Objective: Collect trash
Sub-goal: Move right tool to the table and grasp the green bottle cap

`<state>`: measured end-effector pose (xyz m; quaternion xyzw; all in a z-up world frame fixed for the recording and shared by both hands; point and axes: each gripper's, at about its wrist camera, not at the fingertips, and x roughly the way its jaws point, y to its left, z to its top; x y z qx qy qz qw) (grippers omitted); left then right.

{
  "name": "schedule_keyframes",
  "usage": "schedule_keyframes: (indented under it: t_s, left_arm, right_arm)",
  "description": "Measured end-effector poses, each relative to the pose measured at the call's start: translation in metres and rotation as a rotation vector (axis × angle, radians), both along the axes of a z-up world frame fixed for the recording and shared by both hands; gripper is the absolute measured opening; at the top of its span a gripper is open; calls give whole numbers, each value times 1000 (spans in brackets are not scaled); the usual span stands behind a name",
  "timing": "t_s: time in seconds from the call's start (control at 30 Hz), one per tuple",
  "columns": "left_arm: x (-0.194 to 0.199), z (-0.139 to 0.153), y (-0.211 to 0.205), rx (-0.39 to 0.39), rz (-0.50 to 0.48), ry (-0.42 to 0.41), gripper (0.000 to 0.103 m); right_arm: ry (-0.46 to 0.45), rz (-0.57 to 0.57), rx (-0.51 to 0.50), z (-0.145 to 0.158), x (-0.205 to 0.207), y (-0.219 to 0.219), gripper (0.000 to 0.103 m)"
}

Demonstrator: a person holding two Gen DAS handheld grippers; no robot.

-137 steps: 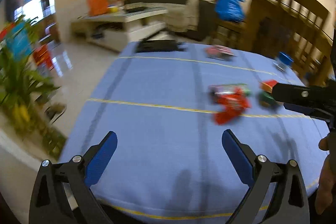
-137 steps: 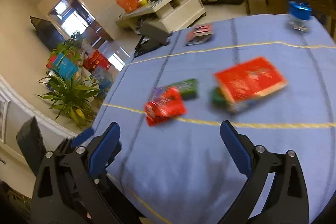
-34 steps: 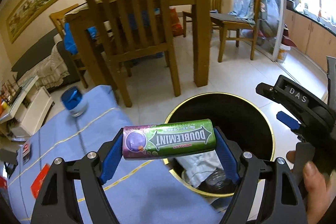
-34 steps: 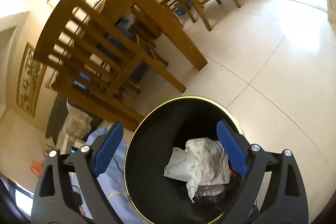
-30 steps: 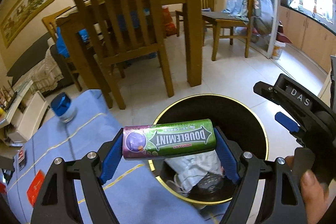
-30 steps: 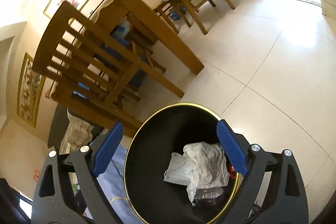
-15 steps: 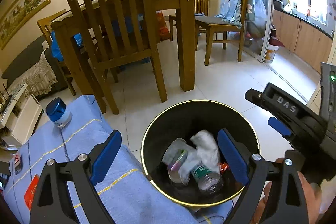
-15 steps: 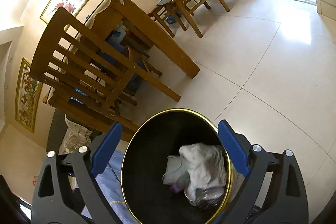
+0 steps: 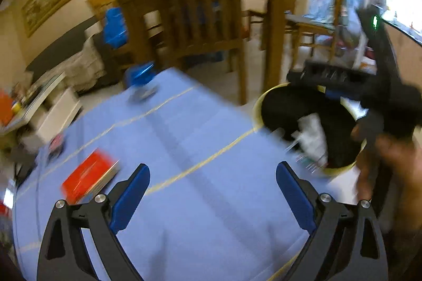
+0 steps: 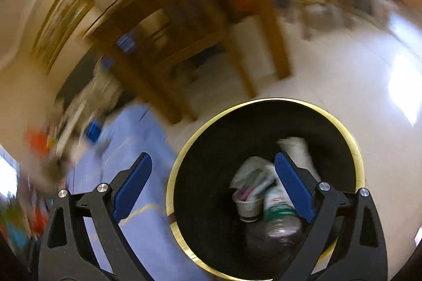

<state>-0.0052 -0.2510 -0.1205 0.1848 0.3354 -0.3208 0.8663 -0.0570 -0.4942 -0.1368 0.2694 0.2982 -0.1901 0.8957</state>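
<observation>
My left gripper (image 9: 212,198) hangs over the blue counter (image 9: 184,138), fingers opening with nothing between them, aimed toward the red box (image 9: 88,179). My right gripper (image 10: 212,191), fingers apart and empty, overlooks the bin (image 10: 263,107) holding collected trash (image 10: 263,191).

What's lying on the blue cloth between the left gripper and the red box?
Nothing: in the left wrist view only bare blue tablecloth lies between the empty left gripper, jaws opening, and the flat red box.
</observation>
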Motion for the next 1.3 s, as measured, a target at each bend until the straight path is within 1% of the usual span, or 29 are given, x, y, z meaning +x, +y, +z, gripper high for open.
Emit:
schedule_keyframes:
  t_s: [0.03, 0.1, 0.13, 0.17, 0.2, 0.23, 0.27, 0.33, 0.37, 0.43, 0.47, 0.5, 0.53, 0.57, 0.63, 0.67, 0.7, 0.77, 0.8, 0.9, 0.97, 1.1, 1.17, 1.23, 1.27, 1.3]
  left_arm:
    - [4, -3, 15, 1, 30, 7, 93]
    - [16, -12, 58, -8, 121, 44, 93]
    - [24, -15, 83, -23, 177, 73, 93]
    - [29, -16, 99, -36, 213, 87, 93]
    - [35, -17, 118, -51, 258, 98, 93]
    - [40, -17, 135, -62, 298, 103, 93]
    - [46, -18, 158, -75, 352, 105, 93]
    - [51, -17, 185, -88, 408, 102, 93]
    - [54, -17, 202, -92, 445, 97, 93]
    - [59, -18, 227, -107, 496, 99, 93]
    - [61, -20, 236, -116, 512, 105, 93]
    - [63, -21, 245, -127, 530, 114, 94]
    - [66, -23, 252, -137, 544, 124, 94]
    - [68, -25, 257, -146, 553, 132, 94]
    - [70, -26, 263, -159, 558, 141, 94]
    - [68, -27, 267, -164, 556, 143, 94]
    - [68, -28, 268, -168, 554, 147, 94]
    - [68, -32, 270, -175, 547, 156, 94]
    - [68, -32, 269, -178, 545, 160, 94]
    - [69, -34, 270, -188, 544, 166, 94]
    - [70, -35, 272, -194, 549, 165, 94]
    - [72, -37, 276, -203, 563, 173, 95]
    - [70, -38, 275, -197, 563, 170, 96]
    - [70, -38, 273, -191, 561, 165, 96]
    - [69, -38, 272, -189, 560, 161, 96]
    - [69, -38, 273, -186, 562, 159, 96]
  right_arm:
    - [12, 69, -36, 3, 10, 16, 93]
    - [45, 168, -74, 3, 28, 43, 96]
    - [61, 219, -76, 2, 36, 58, 96]
    - [72, 276, -67, 2, 45, 76, 96]
    - [80, 308, -49, 2, 53, 93, 96]
    - [81, 335, 8, 0, 61, 109, 97]
    - [69, 365, 94, -4, 69, 121, 98]
    - [51, 455, 355, -23, 87, 150, 98]
    - [59, 481, 429, -31, 96, 163, 98]
    - [63, 518, 429, -27, 110, 191, 97]
    - [41, 570, 513, -27, 121, 203, 94]
    - [28, 582, 586, -29, 127, 208, 84]
    - [32, 569, 638, -31, 134, 212, 80]
    - [42, 554, 666, -34, 138, 216, 78]
    - [43, 544, 729, -41, 143, 219, 67]
    - [49, 531, 758, -45, 147, 220, 58]
    - [51, 519, 768, -48, 148, 223, 53]
    - [46, 486, 805, -53, 153, 221, 48]
    - [40, 471, 820, -54, 155, 221, 48]
    - [70, 414, 814, -54, 160, 221, 46]
    - [75, 407, 804, -53, 159, 221, 48]
    - [97, 379, 794, -54, 170, 226, 48]
    - [97, 372, 780, -54, 178, 228, 50]
    - [94, 363, 753, -53, 184, 228, 48]
    - [91, 368, 746, -54, 186, 230, 43]
    - [87, 378, 744, -55, 187, 230, 24]
